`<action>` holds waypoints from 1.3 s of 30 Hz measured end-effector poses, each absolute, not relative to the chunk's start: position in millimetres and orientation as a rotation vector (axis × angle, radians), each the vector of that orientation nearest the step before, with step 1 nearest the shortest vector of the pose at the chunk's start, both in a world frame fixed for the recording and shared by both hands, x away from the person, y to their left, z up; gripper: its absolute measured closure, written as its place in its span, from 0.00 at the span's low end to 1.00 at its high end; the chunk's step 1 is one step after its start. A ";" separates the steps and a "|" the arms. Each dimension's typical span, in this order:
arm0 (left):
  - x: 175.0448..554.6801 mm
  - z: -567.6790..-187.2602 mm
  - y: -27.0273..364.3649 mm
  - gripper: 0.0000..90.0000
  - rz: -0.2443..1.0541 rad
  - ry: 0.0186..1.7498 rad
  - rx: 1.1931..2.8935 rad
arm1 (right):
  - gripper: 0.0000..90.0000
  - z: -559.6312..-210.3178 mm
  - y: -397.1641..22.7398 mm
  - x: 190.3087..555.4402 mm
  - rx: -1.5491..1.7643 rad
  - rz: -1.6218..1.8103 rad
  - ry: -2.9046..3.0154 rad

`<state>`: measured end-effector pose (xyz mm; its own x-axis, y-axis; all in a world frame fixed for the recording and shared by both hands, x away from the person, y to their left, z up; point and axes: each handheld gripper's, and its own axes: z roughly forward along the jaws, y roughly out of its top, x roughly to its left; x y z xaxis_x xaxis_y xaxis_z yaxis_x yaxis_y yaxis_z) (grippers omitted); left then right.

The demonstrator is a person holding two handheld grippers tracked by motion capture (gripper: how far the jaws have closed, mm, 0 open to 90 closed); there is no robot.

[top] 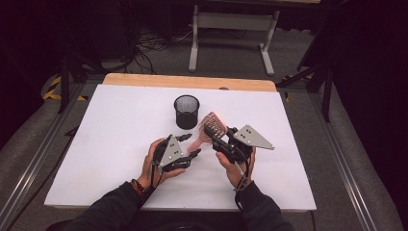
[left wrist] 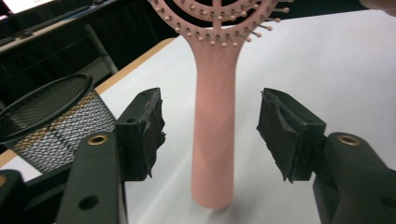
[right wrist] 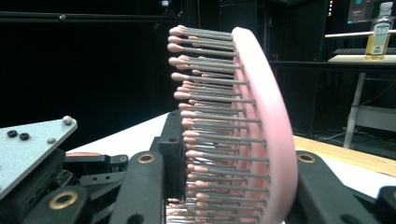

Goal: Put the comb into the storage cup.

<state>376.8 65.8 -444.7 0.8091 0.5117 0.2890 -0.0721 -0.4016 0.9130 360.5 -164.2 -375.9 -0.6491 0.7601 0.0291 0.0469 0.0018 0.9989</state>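
Pink hairbrush (top: 208,130) sits just right of the mesh pen cup (top: 186,111), toward the person, held above the white table (top: 110,144). Right gripper (top: 213,134) clamped on the brush head, bristles (right wrist: 210,135) against one jaw. Left gripper (top: 190,146) jaws apart, straddling the handle (left wrist: 215,135), pads (left wrist: 152,133) clear of it

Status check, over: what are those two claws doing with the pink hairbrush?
Right gripper clamped on hairbrush head. Left gripper open, handle between jaws, untouched. Mesh cup close behind.
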 end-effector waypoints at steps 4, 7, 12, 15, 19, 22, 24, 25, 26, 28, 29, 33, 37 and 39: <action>375.9 -444.4 66.1 0.33 0.627 0.313 1.894 | 0.70 -374.6 -166.3 359.9 0.827 1.688 1.736; 375.3 -443.2 67.9 0.25 0.612 0.309 1.886 | 0.70 -373.7 -168.2 359.9 0.824 1.682 1.731; 376.7 -441.1 72.7 0.15 0.579 0.302 1.884 | 0.70 -373.5 -171.7 360.8 0.832 1.673 1.728; 377.3 -439.5 76.1 0.11 0.568 0.301 1.882 | 0.70 -373.1 -174.1 361.0 0.830 1.669 1.726; 378.2 -437.9 79.7 0.10 0.560 0.300 1.878 | 0.70 -372.1 -176.3 361.1 0.834 1.667 1.719; 379.0 -437.1 81.9 0.10 0.572 0.310 1.890 | 0.70 -371.9 -177.6 361.1 0.832 1.662 1.720; 379.7 -436.9 83.3 0.10 0.568 0.310 1.897 | 0.70 -371.5 -178.2 361.2 0.833 1.658 1.717; 379.9 -436.7 85.2 0.10 0.569 0.311 1.894 | 0.70 -370.9 -179.1 360.9 0.831 1.657 1.713; 379.9 -436.7 85.2 0.10 0.569 0.311 1.894 | 0.70 -370.6 -179.4 360.8 0.831 1.655 1.712; 380.0 -435.4 88.0 0.09 0.568 0.305 1.891 | 0.70 -370.2 -179.8 360.6 0.830 1.654 1.711; 379.8 -434.9 88.9 0.09 0.568 0.310 1.888 | 0.70 -369.8 -180.5 360.5 0.827 1.654 1.710; 379.8 -432.8 94.4 0.09 0.568 0.311 1.878 | 0.70 -368.6 -181.9 360.4 0.816 1.652 1.706; 380.4 -430.6 100.2 0.08 0.562 0.308 1.871 | 0.70 -367.8 -183.1 360.1 0.817 1.652 1.705; 380.4 -429.8 102.6 0.08 0.569 0.312 1.867 | 0.70 -367.2 -183.5 359.6 0.815 1.651 1.701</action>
<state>380.4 102.6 -429.8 0.8496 0.4726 0.2343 -0.0564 -0.3603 0.9311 359.6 -183.5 -367.2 -0.6142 0.7890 -0.0161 0.0075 0.0263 0.9996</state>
